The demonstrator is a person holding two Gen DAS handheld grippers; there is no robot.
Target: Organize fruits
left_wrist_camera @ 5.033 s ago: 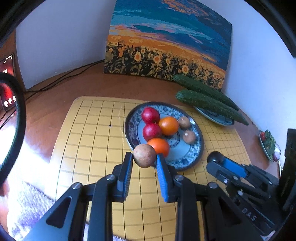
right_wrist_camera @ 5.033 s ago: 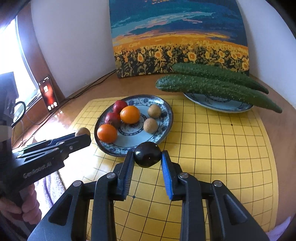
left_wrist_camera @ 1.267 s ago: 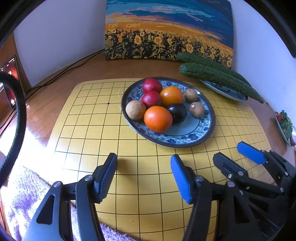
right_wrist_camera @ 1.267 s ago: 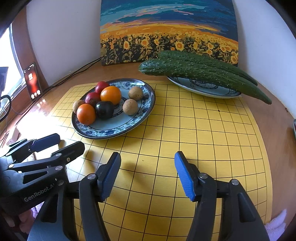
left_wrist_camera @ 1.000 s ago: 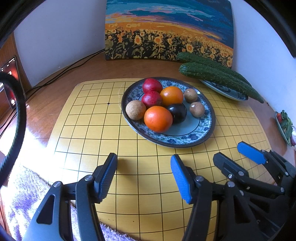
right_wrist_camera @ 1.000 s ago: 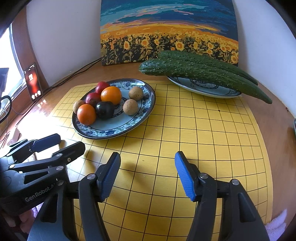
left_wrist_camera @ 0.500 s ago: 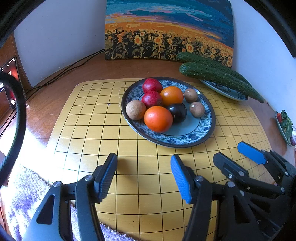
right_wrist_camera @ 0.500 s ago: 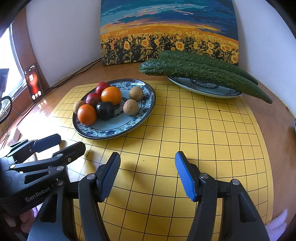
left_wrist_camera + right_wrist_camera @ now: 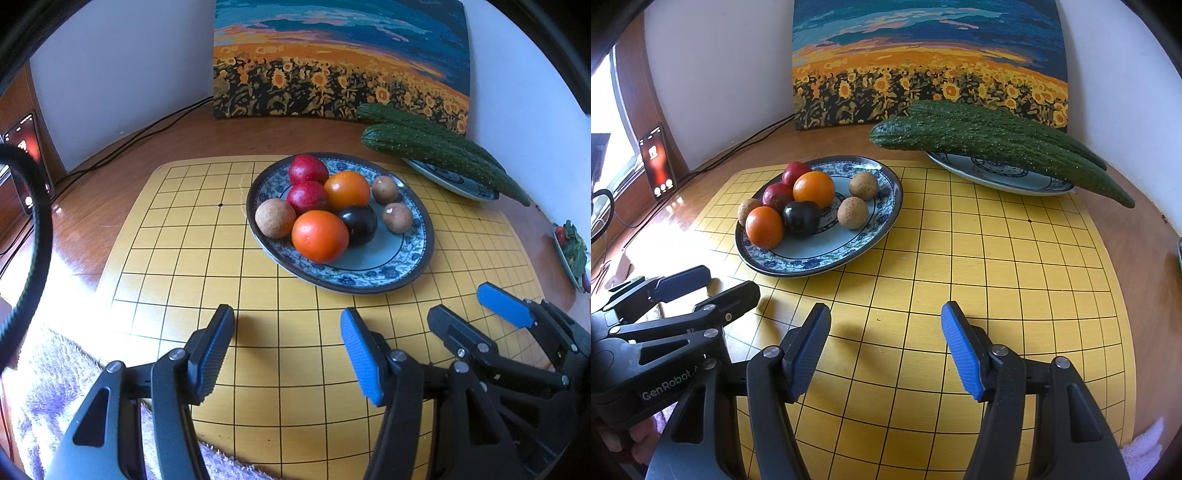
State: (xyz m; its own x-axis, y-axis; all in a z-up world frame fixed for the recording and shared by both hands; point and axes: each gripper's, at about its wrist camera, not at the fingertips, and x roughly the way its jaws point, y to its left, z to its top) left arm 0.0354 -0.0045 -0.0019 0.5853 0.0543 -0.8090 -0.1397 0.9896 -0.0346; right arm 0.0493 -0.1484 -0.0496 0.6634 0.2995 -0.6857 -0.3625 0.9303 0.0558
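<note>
Left gripper [image 9: 287,350] and right gripper [image 9: 885,349] both gape empty, parked short of the plate [image 9: 406,273]; fruits [image 9: 319,234] sit piled on it just ahead, so sorting looks finished.

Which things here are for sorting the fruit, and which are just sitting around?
For the job: fruit plate, two oranges, two red fruits, dark plum, three brown fruits.

Just sitting around: cucumbers, sunflower painting, phone, yellow grid board.
</note>
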